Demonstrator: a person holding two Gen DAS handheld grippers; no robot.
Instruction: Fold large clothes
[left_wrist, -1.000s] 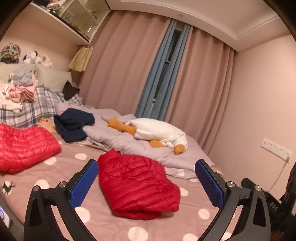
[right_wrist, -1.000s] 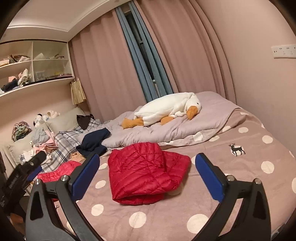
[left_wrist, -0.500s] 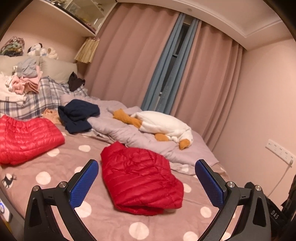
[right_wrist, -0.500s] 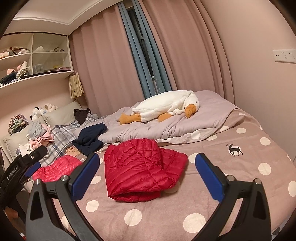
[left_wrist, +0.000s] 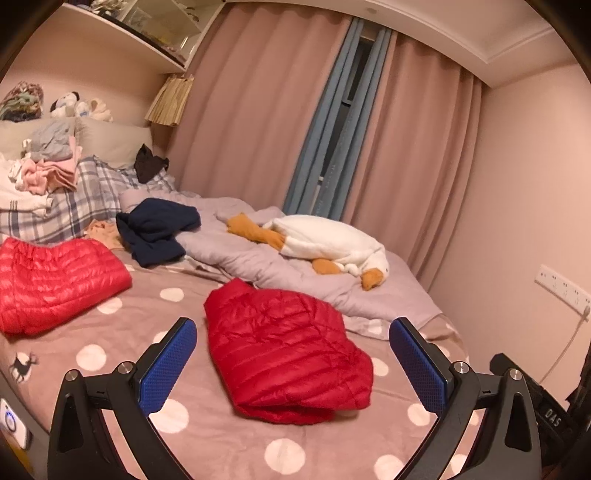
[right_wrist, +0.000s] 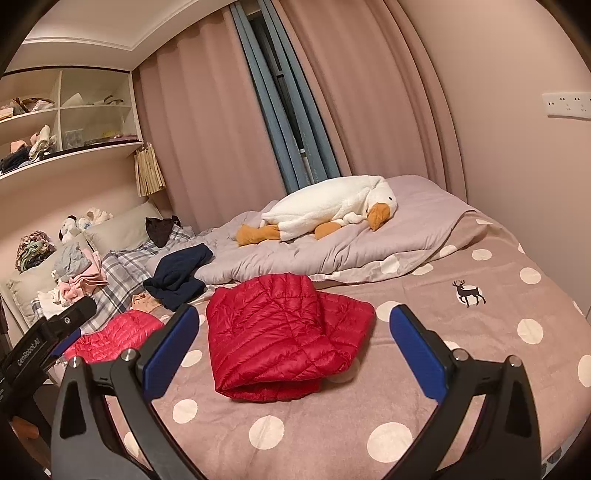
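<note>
Left gripper (left_wrist: 293, 360) and right gripper (right_wrist: 291, 345): jaws spread wide, nothing held. Folded red quilted down jacket (left_wrist: 284, 350) framed between jaws, untouched on polka-dot pink bedspread (left_wrist: 207, 439). Over last second both views are drawn back slightly, jacket unchanged: fold judged complete. Second red quilted jacket (left_wrist: 55, 277) seen left of jaws.

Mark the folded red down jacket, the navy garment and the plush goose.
folded red down jacket (left_wrist: 284, 350), left wrist view, middle of its quilted top layer.
navy garment (right_wrist: 177, 273), right wrist view, centre of the crumpled heap.
plush goose (right_wrist: 325, 206), right wrist view, middle of its white body.
</note>
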